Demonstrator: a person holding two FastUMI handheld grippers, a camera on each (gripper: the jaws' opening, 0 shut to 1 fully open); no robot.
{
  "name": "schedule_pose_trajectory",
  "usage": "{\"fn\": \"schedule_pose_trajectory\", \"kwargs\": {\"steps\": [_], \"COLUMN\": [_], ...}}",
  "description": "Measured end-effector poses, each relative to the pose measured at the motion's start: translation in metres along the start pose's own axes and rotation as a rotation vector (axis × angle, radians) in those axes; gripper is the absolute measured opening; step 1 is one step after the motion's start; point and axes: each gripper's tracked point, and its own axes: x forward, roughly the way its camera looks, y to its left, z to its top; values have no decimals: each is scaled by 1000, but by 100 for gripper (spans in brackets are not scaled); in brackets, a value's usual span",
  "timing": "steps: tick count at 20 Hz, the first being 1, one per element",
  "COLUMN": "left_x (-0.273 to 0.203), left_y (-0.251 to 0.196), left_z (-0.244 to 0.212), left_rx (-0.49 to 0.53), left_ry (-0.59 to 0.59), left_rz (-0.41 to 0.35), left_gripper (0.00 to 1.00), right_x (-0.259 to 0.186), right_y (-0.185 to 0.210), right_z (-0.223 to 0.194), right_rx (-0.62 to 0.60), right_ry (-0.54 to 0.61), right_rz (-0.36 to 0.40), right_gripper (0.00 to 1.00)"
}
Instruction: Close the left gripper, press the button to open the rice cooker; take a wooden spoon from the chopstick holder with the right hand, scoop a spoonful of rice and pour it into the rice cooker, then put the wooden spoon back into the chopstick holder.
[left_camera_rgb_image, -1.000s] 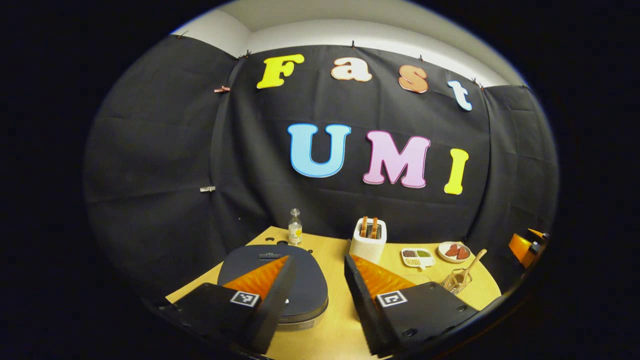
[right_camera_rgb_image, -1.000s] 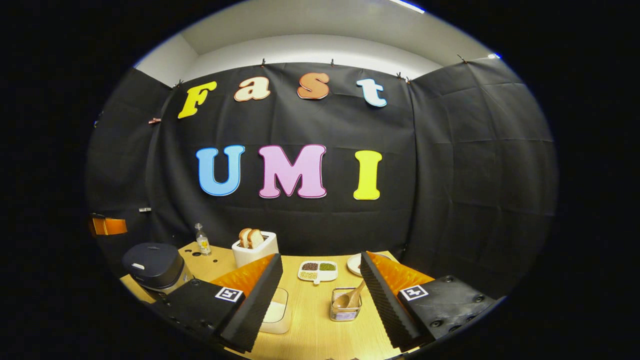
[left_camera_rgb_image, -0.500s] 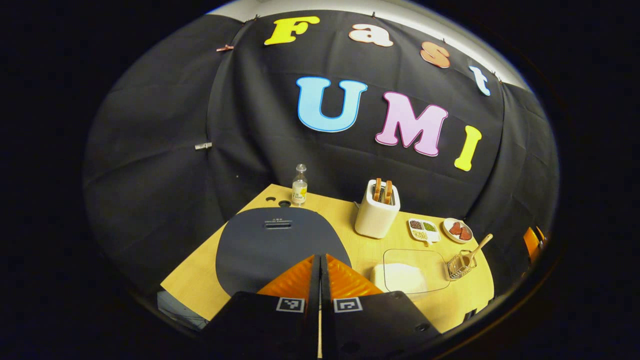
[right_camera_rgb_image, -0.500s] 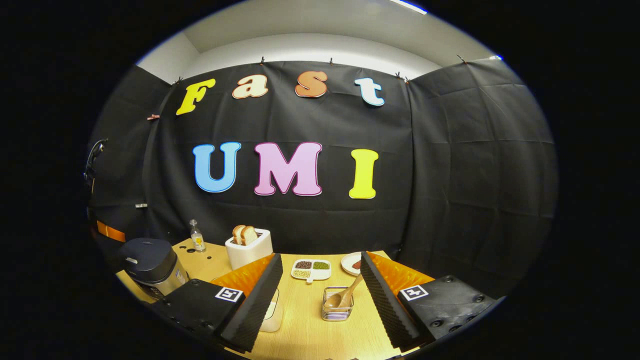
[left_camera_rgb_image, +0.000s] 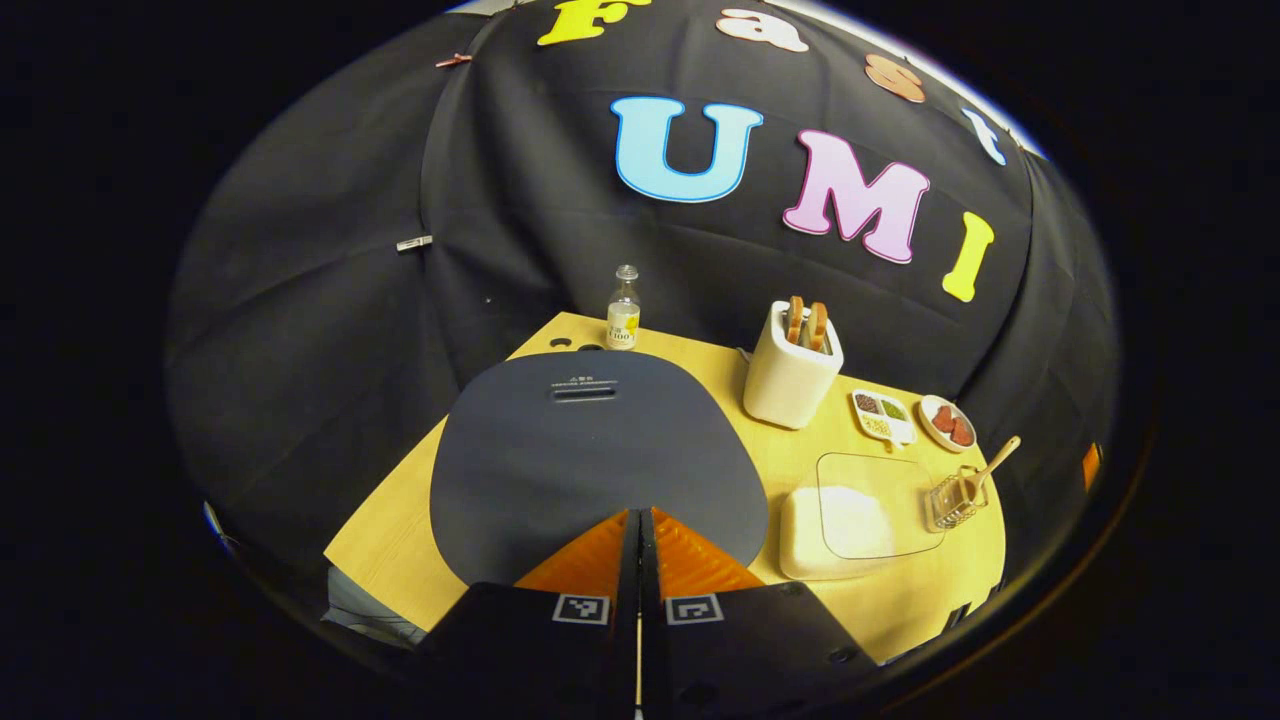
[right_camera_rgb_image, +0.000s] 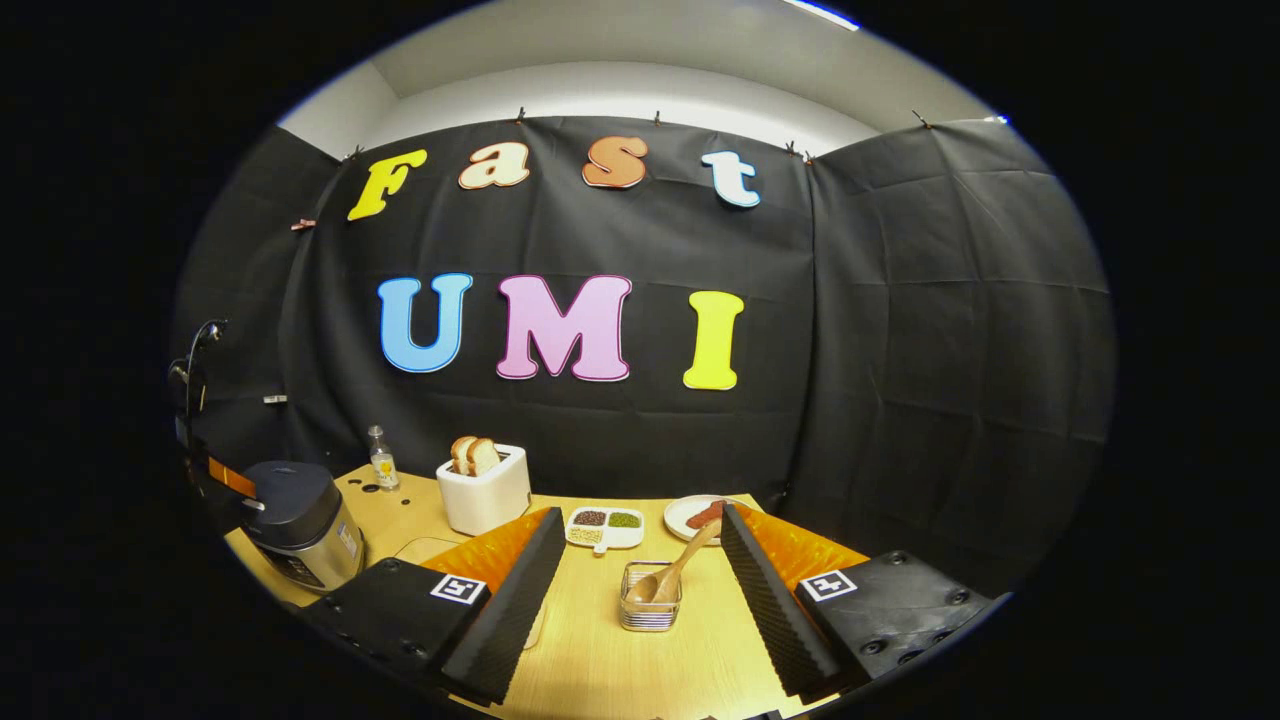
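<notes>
two fingers of the left gripper (left_camera_rgb_image: 640, 515) are pressed together with nothing between them, poised over the near edge of the rice cooker (left_camera_rgb_image: 590, 450), whose dark lid is down. the right gripper (right_camera_rgb_image: 640, 545) is spread wide and empty above the table (right_camera_rgb_image: 600, 670). between its fingers, farther off, the wooden spoon (right_camera_rgb_image: 668, 580) leans in the chopstick holder (right_camera_rgb_image: 649, 609). a toaster (right_camera_rgb_image: 484, 490) stands behind, and a clear-lidded rice container (left_camera_rgb_image: 860, 505) sits beside the cooker.
</notes>
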Motion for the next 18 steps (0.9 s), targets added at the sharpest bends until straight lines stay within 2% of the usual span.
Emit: {"fn": "schedule_pose_trajectory", "kwargs": {"steps": [4,8,9,12,15,18], "left_x": [5,7,7,6,4,-1], "left_y": [5,5,5,5,6,5], "left_z": [-12,-14,-13,-15,-14,-8], "left_rx": [16,126,124,22,9,1], "left_ry": [43,54,46,10,-47,-89], "left_rz": [33,58,57,29,13,28], "left_gripper": [7,7,7,7,7,7], "right_x": [0,3,4,5,8,16], "right_y": [-12,-28,-30,-30,-23,-16], "right_z": [-8,-14,-16,-24,-28,-29], "right_rx": [10,9,15,12,9,15], "right_ry": [23,37,45,64,72,79], "right_rz": [-29,-67,-72,-67,-39,-10], "right_gripper": [98,98,98,98,98,98]}}
